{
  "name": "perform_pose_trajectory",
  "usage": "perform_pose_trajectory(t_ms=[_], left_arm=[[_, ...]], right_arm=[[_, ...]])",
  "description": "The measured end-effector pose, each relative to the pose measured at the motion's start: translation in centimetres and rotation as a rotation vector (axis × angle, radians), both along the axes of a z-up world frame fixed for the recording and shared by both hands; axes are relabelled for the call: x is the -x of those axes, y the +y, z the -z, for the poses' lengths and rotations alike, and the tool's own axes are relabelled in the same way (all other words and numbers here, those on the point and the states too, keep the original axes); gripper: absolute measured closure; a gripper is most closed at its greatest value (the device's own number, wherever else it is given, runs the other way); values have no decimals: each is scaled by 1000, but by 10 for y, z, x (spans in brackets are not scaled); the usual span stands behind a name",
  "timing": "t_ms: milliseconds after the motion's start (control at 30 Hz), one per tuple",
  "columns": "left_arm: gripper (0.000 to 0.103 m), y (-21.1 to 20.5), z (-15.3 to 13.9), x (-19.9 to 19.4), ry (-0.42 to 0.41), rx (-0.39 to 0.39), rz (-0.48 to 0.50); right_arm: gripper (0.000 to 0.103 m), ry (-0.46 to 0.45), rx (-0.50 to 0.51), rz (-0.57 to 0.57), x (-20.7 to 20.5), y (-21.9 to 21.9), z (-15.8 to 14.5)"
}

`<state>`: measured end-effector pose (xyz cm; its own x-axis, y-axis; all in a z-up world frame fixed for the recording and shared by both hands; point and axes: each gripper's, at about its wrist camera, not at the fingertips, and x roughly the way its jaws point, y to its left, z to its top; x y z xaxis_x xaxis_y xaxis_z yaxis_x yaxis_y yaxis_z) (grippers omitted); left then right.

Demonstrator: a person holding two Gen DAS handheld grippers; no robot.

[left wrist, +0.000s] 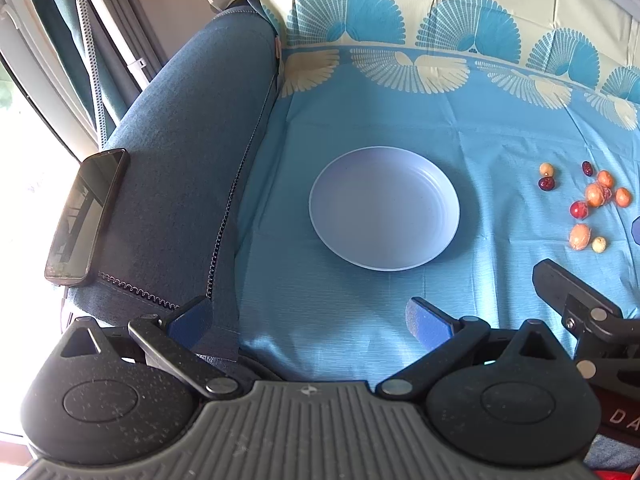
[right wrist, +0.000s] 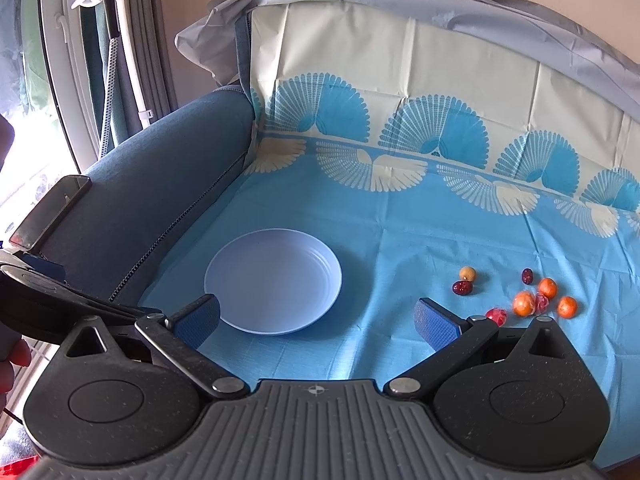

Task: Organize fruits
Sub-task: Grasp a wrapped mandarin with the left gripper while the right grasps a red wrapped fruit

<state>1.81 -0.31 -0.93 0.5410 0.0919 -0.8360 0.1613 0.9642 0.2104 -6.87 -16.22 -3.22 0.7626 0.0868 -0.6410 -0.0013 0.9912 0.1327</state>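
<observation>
Task not begun. The plate (right wrist: pixel 273 286) holds nothing; the fruits (right wrist: pixel 536 300) lie scattered on the cloth (right wrist: pixel 380 240) well right of it. Left tool (left wrist: pixel 310 320) and right tool (right wrist: pixel 318 320) gape, both unladen.

A phone (left wrist: pixel 86 216) rests on the sofa armrest (left wrist: pixel 180 160) (screen dark).

Both cameras look forward and down over the blue cloth (left wrist: pixel 360 320) from its near edge. The left wrist view sits closer, plate (left wrist: pixel 384 208) centred; the right wrist view stands farther back. Both share plate (right wrist: pixel 273 281), fruits (right wrist: pixel 524 300) and sofa arm (left wrist: pixel 180 160).
</observation>
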Motion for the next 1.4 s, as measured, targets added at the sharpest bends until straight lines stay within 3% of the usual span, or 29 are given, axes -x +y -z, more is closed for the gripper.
perform_pose_trajectory(t_ms=[267, 467, 667, 767, 900, 967, 1067, 1167, 1233, 1400], left_arm=[[0, -1, 16, -8, 37, -7, -9], [0, -30, 32, -12, 54, 40, 78], [0, -111, 66, -19, 129, 5, 278], [0, -162, 89, -23, 116, -15, 387], [0, -228, 126, -42, 150, 7, 471], [0, -258, 145, -49, 137, -8, 514], [0, -289, 168, -58, 128, -33, 579], [0, -309, 183, -64, 116, -42, 623], [0, -315, 190, -67, 124, -27, 637], [3, -327, 203, -73, 140, 11, 650]], right_arm=[[0, 13, -46, 38, 0, -9, 9], [0, 0, -59, 241, 10, -61, 34], [0, -8, 22, 462, 8, -158, 66], [1, 9, 19, 512, -3, -212, 93], [2, 93, 80, 569, -34, -270, 142], [10, 145, 82, 596, -49, -293, 166], [17, 203, -27, 543, -66, -314, 196], [34, 232, -104, 426, -80, -311, 213], [51, 238, -135, 361, -91, -307, 219], [47, 198, -77, 312, -118, -303, 224]])
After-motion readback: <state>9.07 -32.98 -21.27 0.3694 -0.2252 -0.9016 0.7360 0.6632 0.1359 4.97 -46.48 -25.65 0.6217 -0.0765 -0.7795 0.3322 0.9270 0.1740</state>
